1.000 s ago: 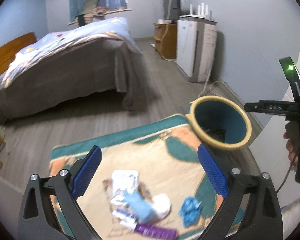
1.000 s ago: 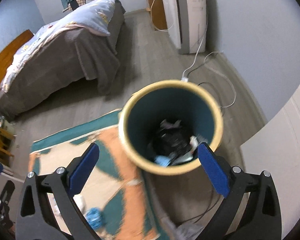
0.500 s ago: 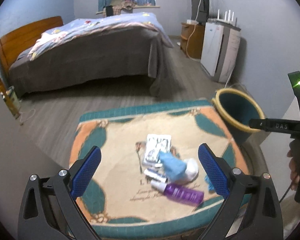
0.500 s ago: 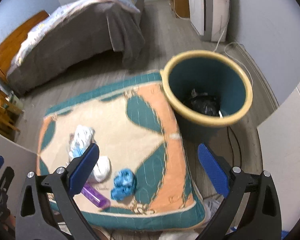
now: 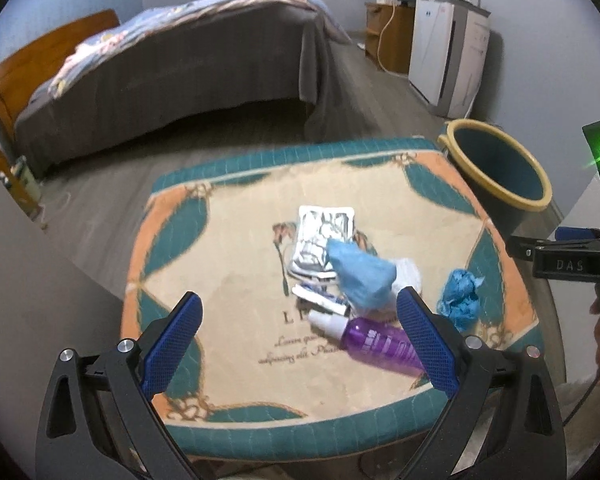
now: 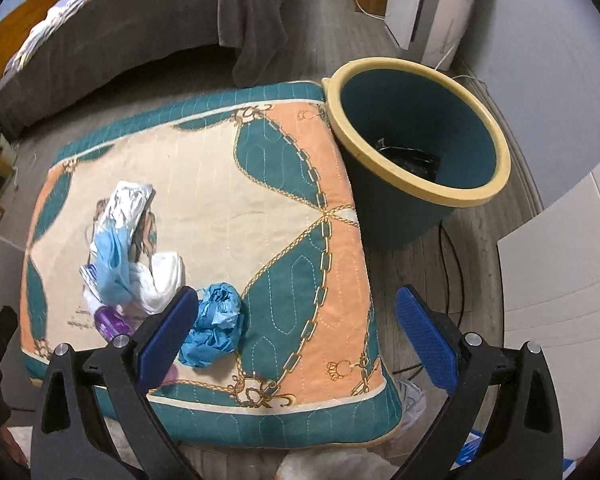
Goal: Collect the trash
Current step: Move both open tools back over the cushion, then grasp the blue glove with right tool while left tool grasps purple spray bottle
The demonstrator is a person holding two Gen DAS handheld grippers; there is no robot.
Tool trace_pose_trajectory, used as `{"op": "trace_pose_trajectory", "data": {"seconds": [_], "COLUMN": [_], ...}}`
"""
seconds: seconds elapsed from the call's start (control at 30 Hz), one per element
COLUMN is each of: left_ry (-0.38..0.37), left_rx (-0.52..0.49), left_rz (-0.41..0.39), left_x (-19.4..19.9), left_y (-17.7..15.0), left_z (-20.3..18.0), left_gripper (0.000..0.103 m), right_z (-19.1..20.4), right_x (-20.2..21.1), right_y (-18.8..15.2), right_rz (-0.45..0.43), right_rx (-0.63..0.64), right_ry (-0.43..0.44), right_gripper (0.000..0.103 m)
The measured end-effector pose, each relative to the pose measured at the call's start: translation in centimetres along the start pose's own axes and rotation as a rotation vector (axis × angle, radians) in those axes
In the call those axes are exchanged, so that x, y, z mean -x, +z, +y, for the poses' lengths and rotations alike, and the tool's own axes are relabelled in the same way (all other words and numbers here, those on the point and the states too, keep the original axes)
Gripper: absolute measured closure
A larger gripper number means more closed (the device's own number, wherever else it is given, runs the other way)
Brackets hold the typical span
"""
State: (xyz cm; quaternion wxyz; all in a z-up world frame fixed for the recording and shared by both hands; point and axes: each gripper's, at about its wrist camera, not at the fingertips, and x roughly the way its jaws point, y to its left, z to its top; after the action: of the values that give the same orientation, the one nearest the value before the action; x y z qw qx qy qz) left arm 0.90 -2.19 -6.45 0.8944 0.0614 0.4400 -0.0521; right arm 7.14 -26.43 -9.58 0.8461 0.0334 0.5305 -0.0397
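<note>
Trash lies on a patterned cushion [image 5: 228,264]: a silver foil pack [image 5: 320,236], a light blue wrapper [image 5: 360,272], a white wad [image 5: 410,274], a purple spray bottle [image 5: 376,344] and a crumpled blue ball [image 5: 460,300]. The teal bin with a yellow rim [image 6: 416,148] stands at the cushion's far right corner and holds dark trash. My left gripper [image 5: 298,344] is open and empty above the cushion's near side. My right gripper [image 6: 298,332] is open and empty, its left finger beside the blue ball [image 6: 214,322].
A bed [image 5: 172,64] stands across the wood floor. A white appliance [image 5: 448,48] and a wooden cabinet [image 5: 392,36] stand against the right wall. Cables [image 6: 452,264] lie on the floor beside the bin. A white panel [image 6: 560,260] is at the right.
Both grippers have pulled back from the bin toward the cushion's near side. The right one was over the bin's mouth and now hangs over the cushion's near right part.
</note>
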Motion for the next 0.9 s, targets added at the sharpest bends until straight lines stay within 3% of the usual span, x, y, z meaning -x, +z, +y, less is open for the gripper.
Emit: {"op": "trace_pose_trajectory", "data": {"seconds": [0.17,0.27,0.4,0.53,0.6,0.77,0.9], "left_ry": [0.003,-0.014,-0.004,-0.035,-0.049,-0.105,-0.142], "left_rx": [-0.006,0.019,0.036,0.069,0.073,0.088,0.099], "left_rz": [0.048,0.106,0.155,0.178,0.189,0.214,0.258], "left_x": [-1.6,-3.3,-5.2,-6.2,-6.7,-7.7,-8.9], "left_y": [-1.2,-2.2,-2.9,-2.9,-2.8,-3.0,-3.4], "left_z": [-1.2,-2.0,-2.5,-2.8,-3.1,-3.9,-4.1], "left_gripper": [0.006,0.006,0.006,0.007,0.008,0.011,0.024], "right_z": [0.4,0.6,1.1,1.5,1.7,2.3,2.5], "right_x": [-1.1,-1.5,-2.5,-3.5,-3.9,-4.9,-5.2], "right_y": [-0.3,-0.3,-0.6,-1.0,-1.1,-1.4,-1.2], "right_rz": [0.025,0.032,0.071,0.108,0.126,0.163,0.167], "right_rx": [0.011,0.017,0.030,0.040,0.042,0.044,0.020], "right_ry": [-0.005,0.006,0.044,0.079,0.098,0.135,0.190], "right_gripper": [0.006,0.011,0.026,0.044,0.048,0.050,0.050]}}
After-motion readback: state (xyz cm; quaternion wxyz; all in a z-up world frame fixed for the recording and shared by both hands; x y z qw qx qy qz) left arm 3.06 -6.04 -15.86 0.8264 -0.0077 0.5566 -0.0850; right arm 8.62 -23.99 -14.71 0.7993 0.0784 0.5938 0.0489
